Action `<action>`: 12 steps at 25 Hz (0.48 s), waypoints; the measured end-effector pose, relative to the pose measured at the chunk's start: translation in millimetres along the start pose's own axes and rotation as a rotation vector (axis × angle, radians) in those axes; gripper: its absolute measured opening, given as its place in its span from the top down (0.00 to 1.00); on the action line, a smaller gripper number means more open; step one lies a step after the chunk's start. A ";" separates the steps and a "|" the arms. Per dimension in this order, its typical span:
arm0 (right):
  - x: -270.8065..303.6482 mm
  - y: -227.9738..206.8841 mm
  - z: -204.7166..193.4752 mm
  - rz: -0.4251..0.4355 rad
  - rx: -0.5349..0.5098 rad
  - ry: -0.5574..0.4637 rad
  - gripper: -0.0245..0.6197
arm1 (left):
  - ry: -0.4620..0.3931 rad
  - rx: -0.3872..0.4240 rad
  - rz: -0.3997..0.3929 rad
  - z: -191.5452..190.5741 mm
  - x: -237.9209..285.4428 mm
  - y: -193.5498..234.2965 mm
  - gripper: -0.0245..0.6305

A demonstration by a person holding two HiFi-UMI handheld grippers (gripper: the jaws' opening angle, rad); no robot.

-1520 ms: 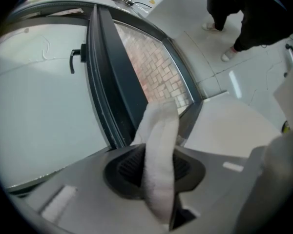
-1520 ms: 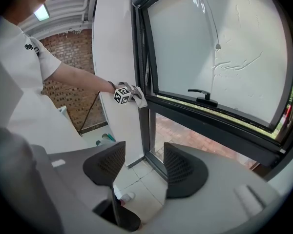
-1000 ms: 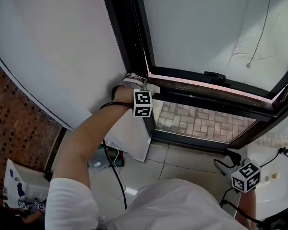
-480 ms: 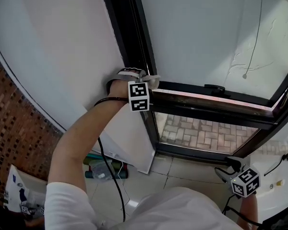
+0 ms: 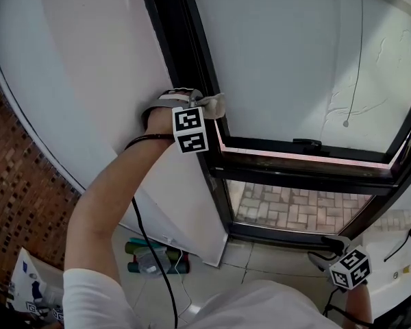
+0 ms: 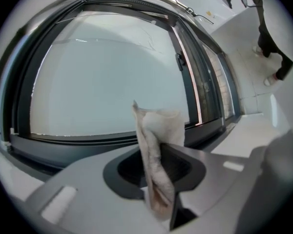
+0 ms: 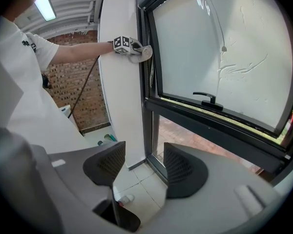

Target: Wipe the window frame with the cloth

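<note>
Head view looks steeply down; both gripper views face the window frame (image 5: 185, 46), left closest.

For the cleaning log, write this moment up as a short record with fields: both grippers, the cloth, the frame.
left gripper: raised to the frame's upright; jaws shut on the cloth
cloth: pale beige, crumpled fabric; sticks out past the jaws at the upright's inner edge; contact cannot be confirmed
window frame: dark metal, around a frosted pane
handle: black lever on the sash's lower rail, clear of the cloth
right gripper: held low by the person's side, away from the frame; jaws open, nothing between them
</note>
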State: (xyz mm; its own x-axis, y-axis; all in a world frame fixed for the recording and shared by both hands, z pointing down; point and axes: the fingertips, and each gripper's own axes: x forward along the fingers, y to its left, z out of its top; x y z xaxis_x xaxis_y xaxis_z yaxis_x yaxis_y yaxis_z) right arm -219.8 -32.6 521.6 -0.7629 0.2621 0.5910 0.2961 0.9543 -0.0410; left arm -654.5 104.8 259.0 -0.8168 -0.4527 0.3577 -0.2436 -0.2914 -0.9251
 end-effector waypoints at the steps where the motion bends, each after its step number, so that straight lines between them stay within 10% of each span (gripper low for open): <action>1: 1.2 0.4 1.5 0.002 -0.004 -0.001 0.58 | 0.001 -0.005 0.011 -1.9 -3.2 9.3 0.78; 12: 6.9 2.2 4.1 0.003 0.000 0.002 0.58 | 0.012 -0.049 0.202 -21.7 -53.0 130.7 0.80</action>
State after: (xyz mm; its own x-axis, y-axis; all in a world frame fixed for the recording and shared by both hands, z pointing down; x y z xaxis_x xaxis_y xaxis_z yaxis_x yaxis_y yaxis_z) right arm -226.8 -28.0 522.3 -0.7612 0.2645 0.5922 0.2980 0.9536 -0.0428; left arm -654.4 109.0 116.4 -0.8574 -0.4880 0.1632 -0.0992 -0.1545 -0.9830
